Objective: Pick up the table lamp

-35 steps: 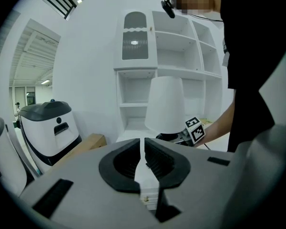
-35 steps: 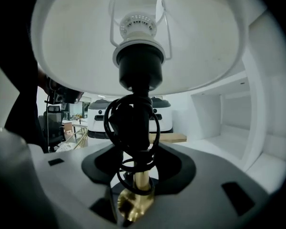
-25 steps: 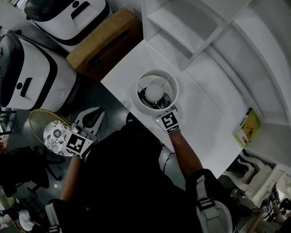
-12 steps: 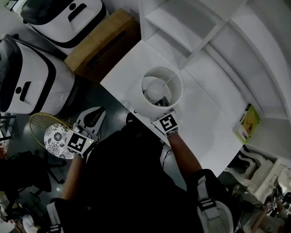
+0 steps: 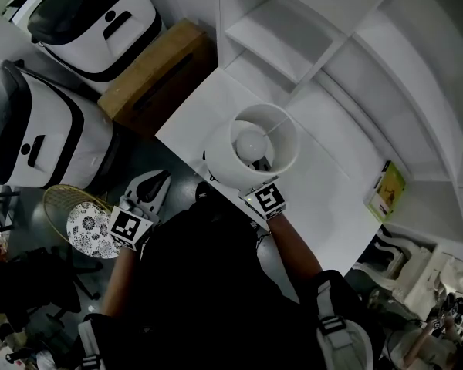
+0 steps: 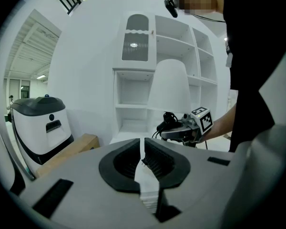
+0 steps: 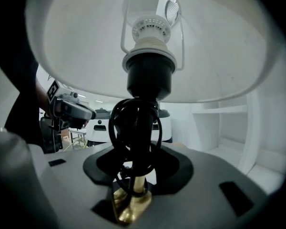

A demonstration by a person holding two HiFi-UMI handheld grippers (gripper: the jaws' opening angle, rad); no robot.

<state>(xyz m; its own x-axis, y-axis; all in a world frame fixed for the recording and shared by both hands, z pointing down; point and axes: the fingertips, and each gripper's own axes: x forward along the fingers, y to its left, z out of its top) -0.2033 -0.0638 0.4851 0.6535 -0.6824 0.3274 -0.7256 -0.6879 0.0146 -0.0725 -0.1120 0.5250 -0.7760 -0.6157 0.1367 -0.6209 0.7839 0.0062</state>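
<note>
The table lamp (image 5: 251,156) has a white shade, a round bulb (image 5: 251,140) and a brass stem (image 7: 132,194) wound with black cord (image 7: 133,123). It hangs above the white table (image 5: 332,187). My right gripper (image 7: 133,187) is shut on the stem below the shade; in the head view the shade hides its fingertips and only its marker cube (image 5: 265,200) shows. My left gripper (image 5: 150,185) is off the table's left edge, shut with nothing in it. The left gripper view (image 6: 144,162) shows the shade (image 6: 169,87) and the right gripper (image 6: 178,131) ahead.
White shelves (image 5: 293,37) stand behind the table. A cardboard box (image 5: 150,68) and two white-and-black appliances (image 5: 31,129) (image 5: 92,14) are on the left. A yellow-green booklet (image 5: 386,187) lies at the table's right. A patterned disc (image 5: 85,226) and a wire frame sit on the floor.
The right gripper has risen with the lamp; the shade now looks larger and closer to the head camera. The left gripper has stayed where it was.
</note>
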